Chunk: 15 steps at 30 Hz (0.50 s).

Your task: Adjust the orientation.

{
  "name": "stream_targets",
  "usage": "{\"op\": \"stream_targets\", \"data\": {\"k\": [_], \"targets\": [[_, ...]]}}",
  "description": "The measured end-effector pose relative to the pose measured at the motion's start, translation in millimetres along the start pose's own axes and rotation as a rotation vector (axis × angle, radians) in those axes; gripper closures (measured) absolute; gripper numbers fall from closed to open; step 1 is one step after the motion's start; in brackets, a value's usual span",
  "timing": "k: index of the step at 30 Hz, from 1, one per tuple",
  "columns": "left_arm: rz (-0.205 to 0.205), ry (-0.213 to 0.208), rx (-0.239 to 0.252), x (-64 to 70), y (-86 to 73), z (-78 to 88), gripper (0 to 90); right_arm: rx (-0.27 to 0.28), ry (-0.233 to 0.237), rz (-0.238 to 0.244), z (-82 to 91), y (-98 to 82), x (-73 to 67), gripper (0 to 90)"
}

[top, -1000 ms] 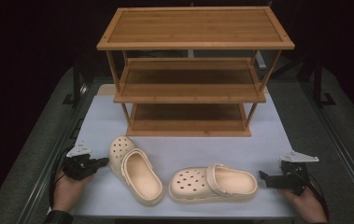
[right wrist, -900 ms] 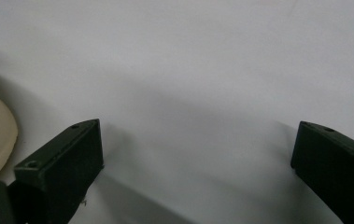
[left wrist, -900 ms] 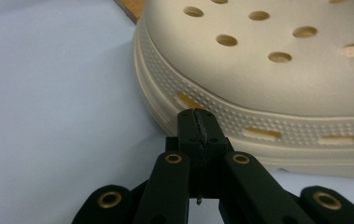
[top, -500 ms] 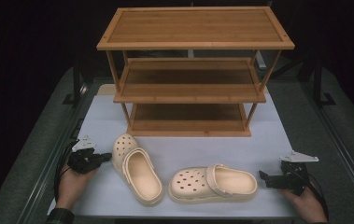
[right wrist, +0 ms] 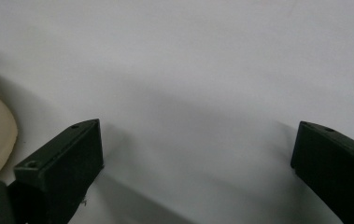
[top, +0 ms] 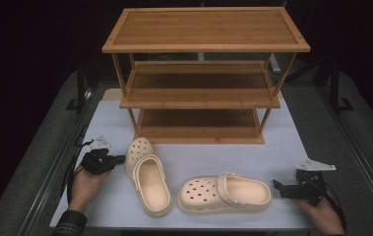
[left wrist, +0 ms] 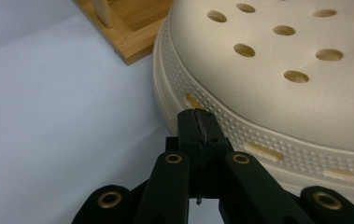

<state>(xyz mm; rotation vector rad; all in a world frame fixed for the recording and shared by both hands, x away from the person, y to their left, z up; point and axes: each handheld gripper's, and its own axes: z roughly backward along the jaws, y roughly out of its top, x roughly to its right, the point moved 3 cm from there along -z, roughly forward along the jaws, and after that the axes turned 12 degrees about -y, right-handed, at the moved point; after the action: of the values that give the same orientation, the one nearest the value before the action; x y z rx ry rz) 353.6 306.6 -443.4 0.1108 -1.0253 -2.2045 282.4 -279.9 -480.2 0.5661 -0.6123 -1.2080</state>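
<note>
Two cream clogs lie on the white mat (top: 282, 128) in front of a three-tier bamboo shoe rack (top: 201, 78), every shelf of which stands bare. Judged from how things lie, the work of shelving the pair has barely begun: neither shoe is lifted, and both have yet to reach the rack.

The left clog (top: 147, 177) rests just in front of the rack's lower left corner, toe toward the rack, sole down. The right clog (top: 223, 193) lies farther from the rack, in front of its middle, turned sideways with its toe pointing to the left clog's heel end.

The left gripper (top: 119, 159), in the person's left hand, has its jaws clenched together with nothing between them; in the left gripper view its closed tip (left wrist: 198, 122) sits right at the dotted sole edge of the left clog (left wrist: 277, 65), touching or all but touching. The right gripper (top: 278, 186) rests on the mat in front of the rack's right end, just beside the right clog's heel, its jaws spread wide and empty above bare mat.

No brand, label or writing can be read on the clogs, the rack or the grippers.
</note>
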Motion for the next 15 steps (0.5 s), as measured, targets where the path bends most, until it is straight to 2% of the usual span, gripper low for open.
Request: {"op": "stream_targets", "data": {"k": [15], "targets": [[-0.047,-0.016,-0.019,3.5,26.1,-28.0,90.0,0.0,0.0,0.0,0.0,0.0,0.0,1.8]]}}
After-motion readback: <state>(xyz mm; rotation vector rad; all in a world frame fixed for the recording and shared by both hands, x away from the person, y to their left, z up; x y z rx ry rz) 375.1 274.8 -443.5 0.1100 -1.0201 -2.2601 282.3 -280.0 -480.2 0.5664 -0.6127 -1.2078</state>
